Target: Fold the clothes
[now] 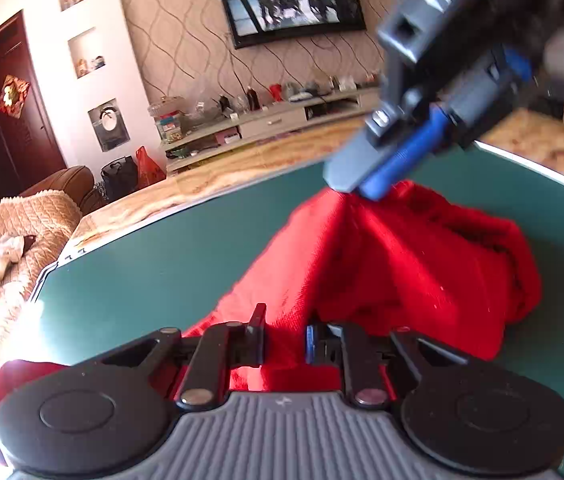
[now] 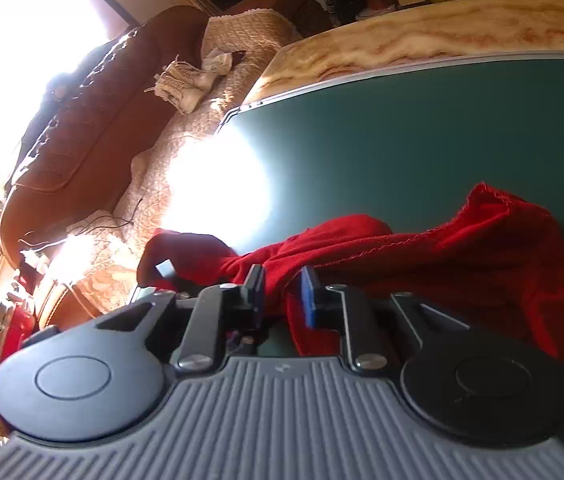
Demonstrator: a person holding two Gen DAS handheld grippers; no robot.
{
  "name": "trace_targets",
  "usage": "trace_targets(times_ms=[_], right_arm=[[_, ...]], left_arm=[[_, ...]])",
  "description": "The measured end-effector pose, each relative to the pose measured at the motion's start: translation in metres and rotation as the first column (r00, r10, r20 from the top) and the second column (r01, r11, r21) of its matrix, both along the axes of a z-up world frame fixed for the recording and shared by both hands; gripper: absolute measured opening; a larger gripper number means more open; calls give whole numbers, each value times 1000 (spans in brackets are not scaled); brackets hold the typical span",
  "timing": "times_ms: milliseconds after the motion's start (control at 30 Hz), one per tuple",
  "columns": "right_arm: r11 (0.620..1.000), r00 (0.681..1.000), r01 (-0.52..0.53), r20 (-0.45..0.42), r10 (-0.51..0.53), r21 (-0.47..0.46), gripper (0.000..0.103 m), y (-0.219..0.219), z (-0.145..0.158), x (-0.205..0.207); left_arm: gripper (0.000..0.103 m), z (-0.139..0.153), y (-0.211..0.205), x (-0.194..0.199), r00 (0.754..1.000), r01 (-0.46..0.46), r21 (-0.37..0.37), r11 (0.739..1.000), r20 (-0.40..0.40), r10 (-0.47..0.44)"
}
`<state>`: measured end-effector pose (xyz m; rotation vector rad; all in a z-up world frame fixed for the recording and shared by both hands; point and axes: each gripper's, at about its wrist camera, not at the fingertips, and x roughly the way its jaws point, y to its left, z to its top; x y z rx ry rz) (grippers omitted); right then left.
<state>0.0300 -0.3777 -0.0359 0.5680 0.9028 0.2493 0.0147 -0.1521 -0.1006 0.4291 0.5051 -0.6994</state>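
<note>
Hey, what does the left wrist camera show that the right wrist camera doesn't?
Only the left wrist view shows the wall-mounted TV, the dark door and the right gripper seen from outside, pinching a peak of the red garment. Only the right wrist view shows the bright window and the garment's stitched hem. Both show the red garment on the green table, the brown sofa, and cloth between each camera's own gripper fingers, including the left gripper.
</note>
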Motion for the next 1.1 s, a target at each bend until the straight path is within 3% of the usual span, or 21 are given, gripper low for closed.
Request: trace_targets(times_ms=[67, 167, 267, 333, 367, 433, 567, 667, 767, 867, 933, 1100], right_arm=[[998, 1000, 25, 14, -24, -64, 45, -2, -3, -2], [983, 998, 41, 43, -34, -177, 47, -4, -11, -6], [964, 998, 44, 64, -28, -263, 48, -9, -20, -11], [932, 996, 61, 77, -36, -357, 48, -11, -27, -12], [917, 997, 59, 77, -31, -395, 48, -14, -32, -11], [882, 997, 52, 74, -19, -468, 48, -21, -43, -7], [872, 997, -57, 17, 75, -486, 48, -44, -60, 13], [861, 994, -85, 16, 107, -502, 48, -58, -61, 29], [863, 985, -137, 24, 170, -486, 48, -74, -59, 44], [895, 980, -174, 14, 197, -411, 48, -95, -60, 63], [897, 983, -175, -14, 185, -406, 48, -104, -63, 77], [870, 959, -276, -55, 278, -408, 48, -97, -73, 90]], left_arm=[[20, 11, 13, 2, 1000, -15, -50, 999, -8, 15], [20, 22, 41, 28, 984, -57, -208, 977, -177, 20], [20, 22, 71, 62, 923, -155, -368, 917, -385, 1], [20, 18, 87, 77, 890, -213, -421, 882, -455, -2], [20, 15, 91, 84, 881, -229, -420, 878, -474, 3], [20, 10, 94, 88, 878, -245, -381, 891, -477, 37], [28, -4, 93, 94, 876, -271, -303, 914, -471, 104], [53, -4, 91, 89, 890, -272, -278, 921, -437, 131], [64, 4, 82, 78, 919, -251, -230, 940, -363, 156], [65, 13, 74, 73, 935, -234, -215, 948, -318, 158], [65, 18, 69, 72, 938, -243, -214, 946, -302, 173], [69, 24, 62, 77, 946, -235, -222, 946, -278, 169]])
